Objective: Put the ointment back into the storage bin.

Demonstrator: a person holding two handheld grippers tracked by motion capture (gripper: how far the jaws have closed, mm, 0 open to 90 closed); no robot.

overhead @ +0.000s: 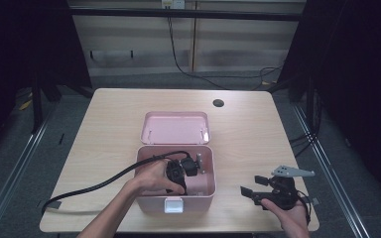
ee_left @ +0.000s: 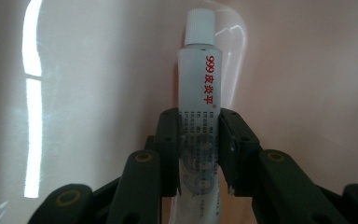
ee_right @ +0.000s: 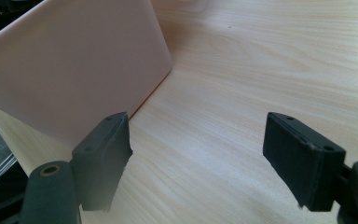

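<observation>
A pink box stands open at the table's middle, its lid folded back. My left gripper reaches down inside the box. In the left gripper view it is shut on a white tube with red "999" print and a ribbed white cap, which points toward the pink inner wall. My right gripper rests low over the table to the right of the box. Its jaws stand wide apart with only bare wood between them, and the box's outer wall is just ahead on the left.
A thick black cable trails from the left gripper across the table's left side. A round cable hole sits near the far edge. The wooden table has bare surface right of the box. Dark floor surrounds the table.
</observation>
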